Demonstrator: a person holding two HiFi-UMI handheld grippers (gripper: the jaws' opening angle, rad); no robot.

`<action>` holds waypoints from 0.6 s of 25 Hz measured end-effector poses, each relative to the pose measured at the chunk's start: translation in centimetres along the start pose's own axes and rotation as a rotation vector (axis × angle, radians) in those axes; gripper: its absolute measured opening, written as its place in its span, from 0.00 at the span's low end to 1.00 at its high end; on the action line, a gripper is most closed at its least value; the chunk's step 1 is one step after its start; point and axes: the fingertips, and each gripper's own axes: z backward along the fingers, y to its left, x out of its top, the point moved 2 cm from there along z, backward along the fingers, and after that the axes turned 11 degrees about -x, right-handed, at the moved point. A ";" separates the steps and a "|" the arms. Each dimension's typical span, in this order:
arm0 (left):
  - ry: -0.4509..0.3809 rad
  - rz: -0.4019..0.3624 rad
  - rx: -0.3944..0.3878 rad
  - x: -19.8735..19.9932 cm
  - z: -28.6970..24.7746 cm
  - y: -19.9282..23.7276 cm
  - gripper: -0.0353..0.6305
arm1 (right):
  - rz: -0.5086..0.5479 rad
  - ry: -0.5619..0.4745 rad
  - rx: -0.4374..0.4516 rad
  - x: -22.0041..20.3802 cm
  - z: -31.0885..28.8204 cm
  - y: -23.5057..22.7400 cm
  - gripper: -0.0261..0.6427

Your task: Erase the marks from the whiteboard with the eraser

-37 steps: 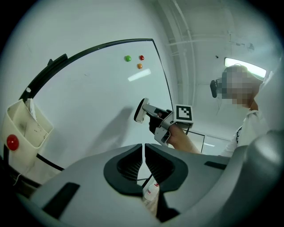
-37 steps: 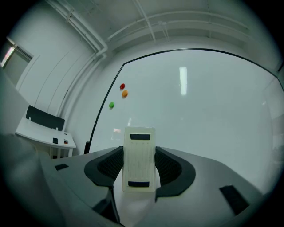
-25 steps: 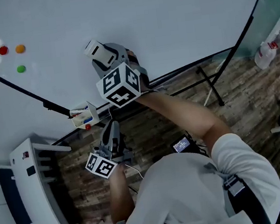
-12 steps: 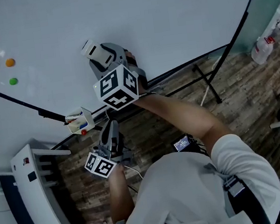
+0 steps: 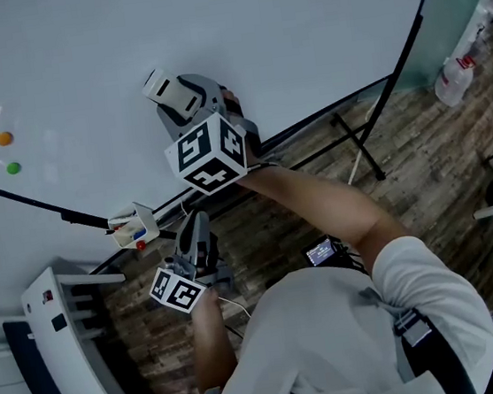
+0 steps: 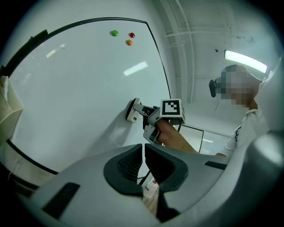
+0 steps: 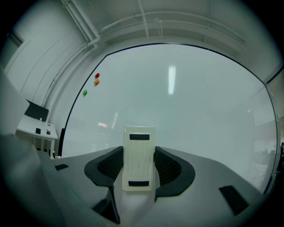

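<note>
Right gripper view: the right tool [image 7: 139,170] is clamped on the white eraser [image 7: 139,153], which stands upright between its jaws and faces the whiteboard [image 7: 191,111]. In the left gripper view the eraser lies flat against the board. The left tool [image 6: 143,165] is pinched together with nothing in it, held below the board's bottom edge. Three small dots [image 5: 5,138] — red, orange, green — sit well apart from the eraser, toward the board's left.

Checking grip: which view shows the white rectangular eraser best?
Right gripper view: white rectangular eraser sits centred, clamped between the jaws. Head view shows part of it; left gripper view shows it small, side-on against the whiteboard.
</note>
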 end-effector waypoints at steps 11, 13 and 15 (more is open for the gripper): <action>0.023 0.000 -0.023 -1.2 -3.2 -0.8 0.06 | -0.011 0.002 -0.043 -1.1 0.5 -4.8 0.40; 0.028 0.000 -0.030 -1.4 -3.7 -1.0 0.06 | -0.008 0.002 -0.053 -1.4 0.6 -5.8 0.40; 0.034 0.000 -0.036 -1.7 -4.1 -1.1 0.06 | -0.006 0.004 -0.060 -1.7 0.8 -6.7 0.40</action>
